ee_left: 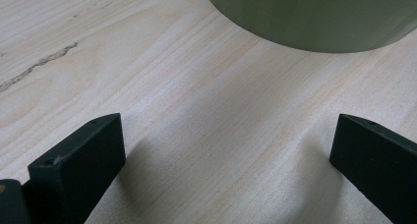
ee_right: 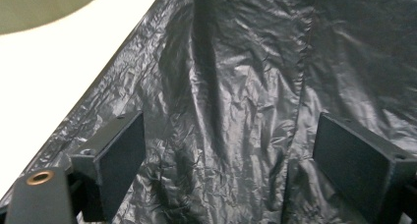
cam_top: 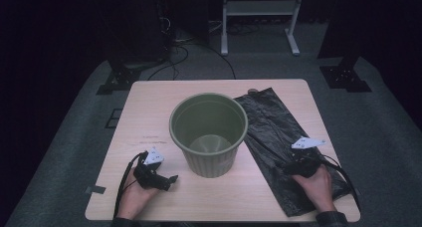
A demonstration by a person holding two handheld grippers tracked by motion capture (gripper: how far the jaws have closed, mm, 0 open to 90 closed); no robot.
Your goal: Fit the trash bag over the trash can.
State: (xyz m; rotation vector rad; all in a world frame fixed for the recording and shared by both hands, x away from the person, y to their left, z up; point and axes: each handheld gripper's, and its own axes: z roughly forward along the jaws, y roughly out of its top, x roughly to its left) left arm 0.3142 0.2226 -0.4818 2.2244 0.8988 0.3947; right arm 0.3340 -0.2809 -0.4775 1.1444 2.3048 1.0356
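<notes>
High view: a green bin [cam_top: 208, 132] stands mid-table, a black bag [cam_top: 278, 137] flat at its right. Left gripper view: the left gripper [ee_left: 226, 160] gapes wide, empty, over bare wood. Right gripper view: the right gripper [ee_right: 228, 160] straddles the bag's crinkled plastic wide open, gripping nothing, likely poised to pinch it.

My left gripper's [ee_left: 228, 150] view cuts the green bin [ee_left: 314, 17] off at the top edge, so I see just the foot of its wall, and both my jaws run out of the bottom corners. From my right gripper [ee_right: 226, 160] the black bag [ee_right: 236, 86] spills past every edge but the left, and the bin is a blurred green corner. From the high view, my right hand [cam_top: 314, 183] hides part of the bag's near end and my right gripper's jaws sink into the dark plastic, too small to tell apart. The bin covers the bag's inner edge. My forearms are cut by the bottom edge. The room beyond the table [cam_top: 149, 112] is too dark to read.
</notes>
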